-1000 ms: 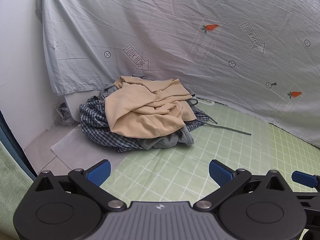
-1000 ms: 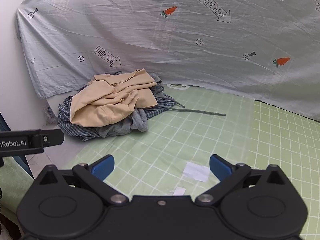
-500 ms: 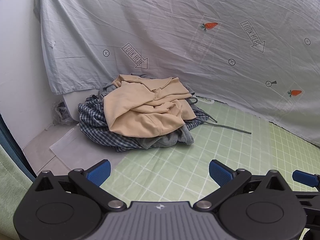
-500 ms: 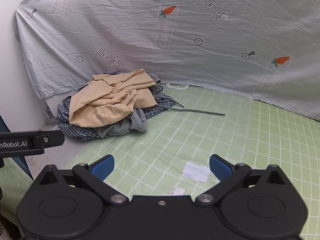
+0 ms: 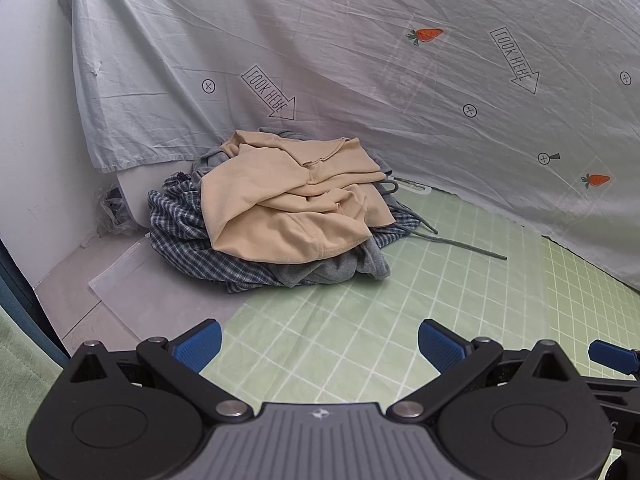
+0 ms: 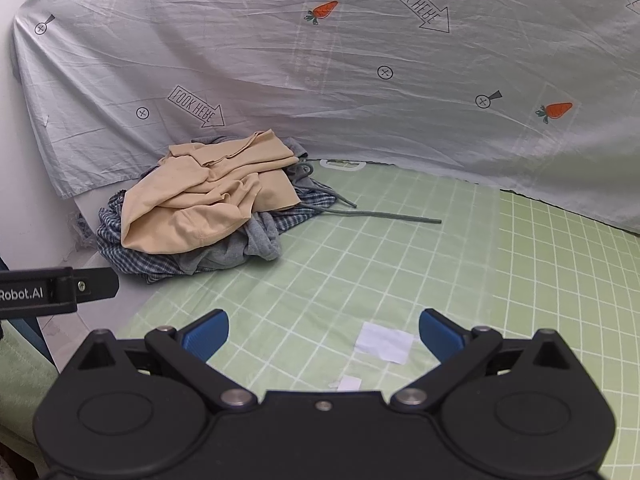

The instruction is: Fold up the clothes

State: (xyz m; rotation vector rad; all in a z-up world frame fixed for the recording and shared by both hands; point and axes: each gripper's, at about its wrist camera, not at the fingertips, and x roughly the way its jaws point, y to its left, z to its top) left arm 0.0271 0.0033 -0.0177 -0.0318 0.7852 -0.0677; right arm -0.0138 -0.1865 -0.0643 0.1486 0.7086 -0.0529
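While both tools hang back over the green gridded mat (image 6: 400,280), the heap of clothes (image 5: 280,216) lies ahead of them and off to their left, pushed up against the pale printed sheet (image 5: 360,60) that drapes the back. From the left gripper (image 5: 319,340) the pile sits ahead and only slightly left of centre; from the right gripper (image 6: 323,334) it lies further left and looks more distant, so I would judge the left one nearer. Topmost on the heap is a beige top (image 5: 288,208), crumpled, its long way running roughly across both views, over a blue checked shirt (image 5: 180,224) and a grey hooded garment (image 5: 320,272). A grey drawstring (image 6: 392,218) trails from the pile out to the right across the mat. Just ahead of the right gripper lie two small white paper scraps (image 6: 385,341). Each gripper's blue pads are spread wide with nothing between them, well short of the cloth.
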